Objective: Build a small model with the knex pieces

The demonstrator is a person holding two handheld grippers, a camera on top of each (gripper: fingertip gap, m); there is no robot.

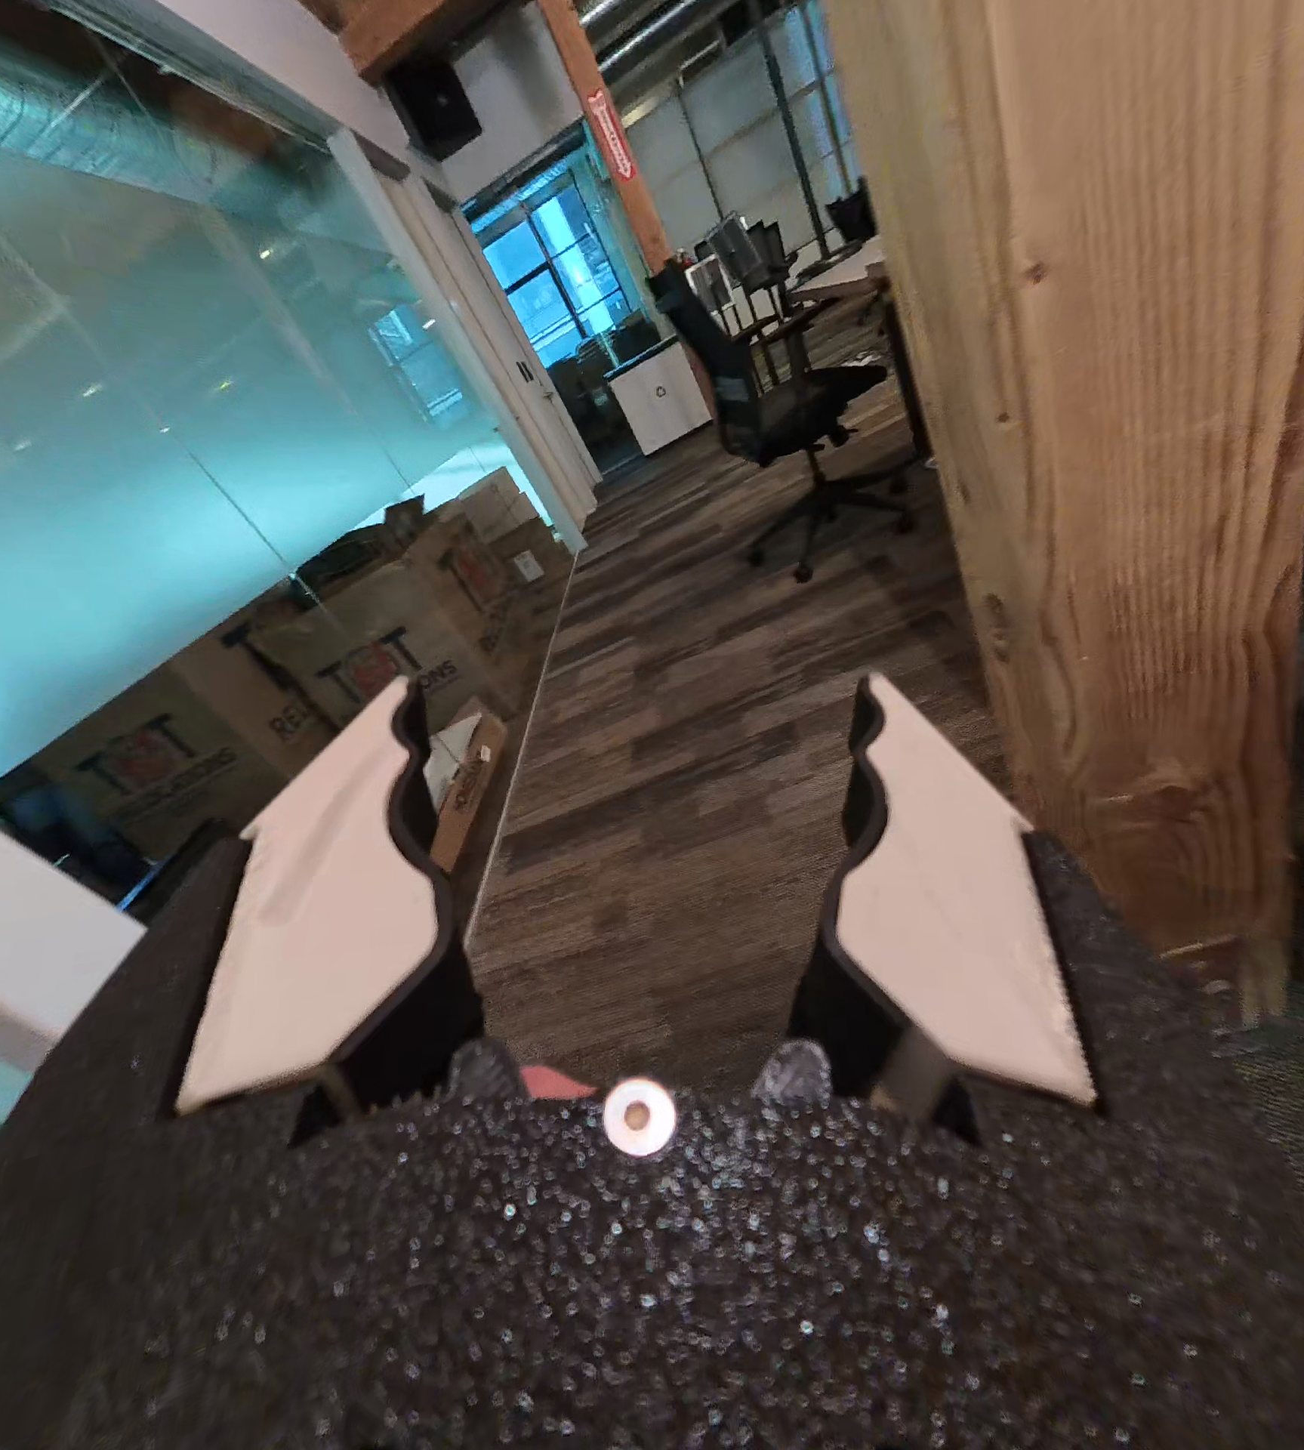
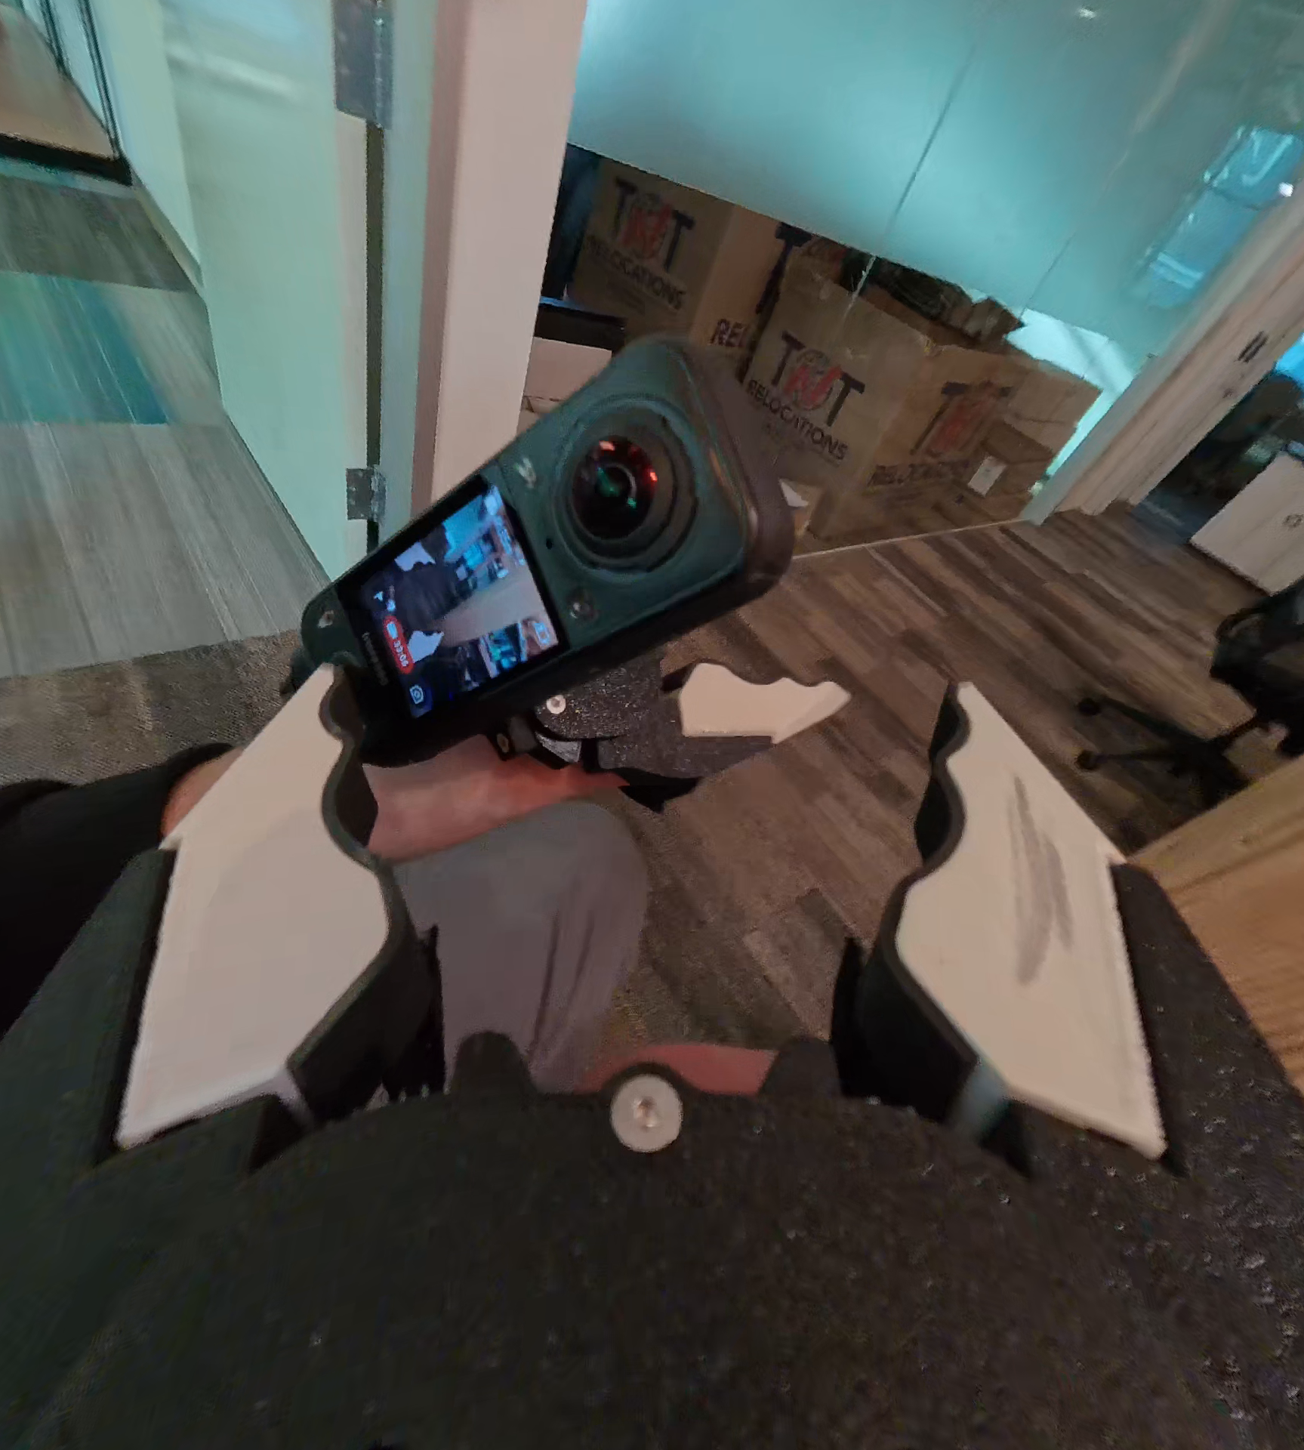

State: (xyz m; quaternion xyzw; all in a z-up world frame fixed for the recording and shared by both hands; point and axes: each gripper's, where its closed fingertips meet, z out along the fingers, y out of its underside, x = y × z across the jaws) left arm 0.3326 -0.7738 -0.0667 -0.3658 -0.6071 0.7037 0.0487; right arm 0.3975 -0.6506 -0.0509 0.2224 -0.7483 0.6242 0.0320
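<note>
My left gripper is open and empty, held above a striped grey carpet, with a wooden post close on its right. My right gripper is open and empty. Just beyond it the left gripper shows from the side, with a dark action camera mounted on it and a person's hand under it. A grey trouser leg shows between my right gripper's fingers.
A frosted glass wall runs along the left, with cardboard boxes behind it. A black office chair and a white cabinet stand farther off. In the right wrist view a white door frame and a wooden surface are near.
</note>
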